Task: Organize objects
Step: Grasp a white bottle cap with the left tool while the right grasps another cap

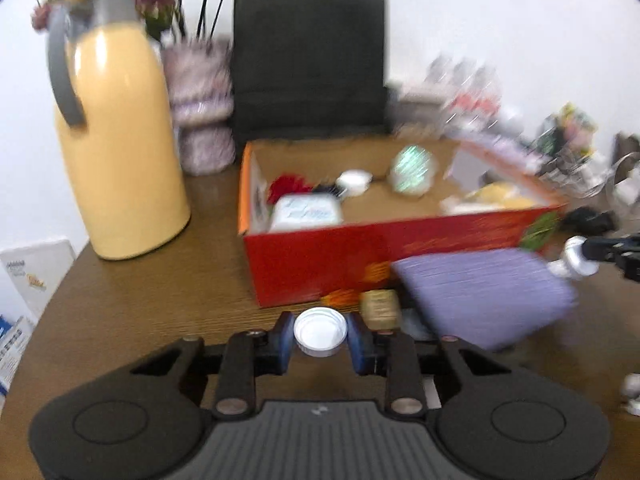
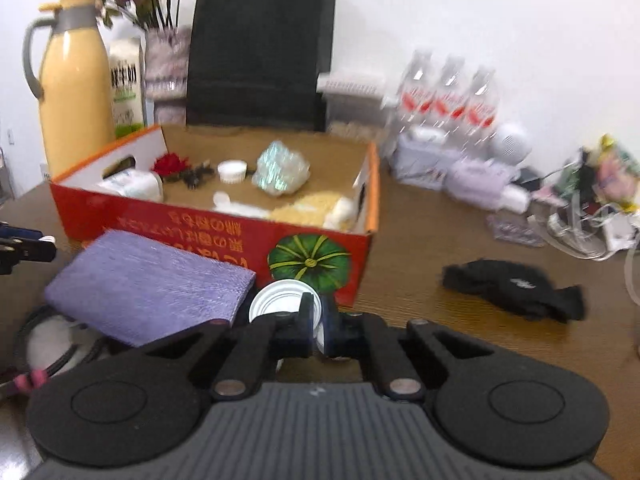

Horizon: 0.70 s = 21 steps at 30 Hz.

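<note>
**Before the red box: a cap in each tongs**

On the wooden desk, just ahead of the red cardboard box, held a white cap snugly between the blue pads of the left tongs, narrowed onto it. Pinched a wider white lid by its rim in the right tongs, nearly fully closed. Lay a purple pad against the box front, beside both. Stood a yellow thermos well left.

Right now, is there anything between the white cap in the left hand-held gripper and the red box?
Nothing visible. The left hand-held gripper holds the white cap before the red box's near wall. The purple pad leans to the right, off that line.
</note>
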Available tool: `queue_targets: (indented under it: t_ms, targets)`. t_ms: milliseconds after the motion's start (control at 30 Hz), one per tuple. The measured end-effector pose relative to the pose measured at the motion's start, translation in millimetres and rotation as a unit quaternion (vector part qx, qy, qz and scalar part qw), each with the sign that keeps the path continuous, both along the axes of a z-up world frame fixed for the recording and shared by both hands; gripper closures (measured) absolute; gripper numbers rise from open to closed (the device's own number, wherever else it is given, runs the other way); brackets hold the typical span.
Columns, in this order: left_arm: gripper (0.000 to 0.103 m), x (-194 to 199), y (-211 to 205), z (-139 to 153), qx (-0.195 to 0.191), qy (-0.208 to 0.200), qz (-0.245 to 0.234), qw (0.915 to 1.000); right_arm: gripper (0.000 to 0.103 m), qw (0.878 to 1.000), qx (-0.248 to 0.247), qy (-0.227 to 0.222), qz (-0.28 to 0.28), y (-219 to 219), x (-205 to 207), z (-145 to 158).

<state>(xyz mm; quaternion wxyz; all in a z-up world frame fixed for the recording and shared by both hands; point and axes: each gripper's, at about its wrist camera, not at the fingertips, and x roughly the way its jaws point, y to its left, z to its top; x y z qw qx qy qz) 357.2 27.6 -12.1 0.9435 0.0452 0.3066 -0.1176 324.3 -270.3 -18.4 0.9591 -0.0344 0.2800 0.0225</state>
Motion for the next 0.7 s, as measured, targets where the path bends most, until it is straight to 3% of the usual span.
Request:
queue_targets:
  t_ms: [133,300,533,600,633,700]
  targets:
    - [0.076,-57.4,-17.2,13.2,-0.002,-0.001,-0.029,0.9996,0.099,0.999,0.024,-0.021,0.032,16.9,-62.4,17.5]
    - [0.076,-129.4,-30.6,4.3,-0.016,0.021,-0.061,0.9978,0.098,0.996,0.032,0.025,0.083,55.9,-126.1,-4.7]
    - [0.075,-177.3,-45.3,-25.3,0.05,0.051,-0.072,0.9948,0.097,0.995,0.046,0.065,0.062,61.9,-151.9,-28.1]
    - [0.072,-180.3,-43.9,-28.8,0.055,0.049,-0.07,0.9948,0.086,0.995,0.052,0.062,0.056,59.1,-156.4,-24.9]
    - [0.062,-182.8,-42.1,-29.6,0.053,0.048,-0.068,0.9952,0.08,0.995,0.054,0.061,0.059,60.8,-159.8,-24.5]
    - [0.049,-181.8,-38.5,-30.5,0.044,0.051,-0.058,0.9961,0.057,0.995,0.055,0.057,0.063,64.8,-166.5,-23.3]
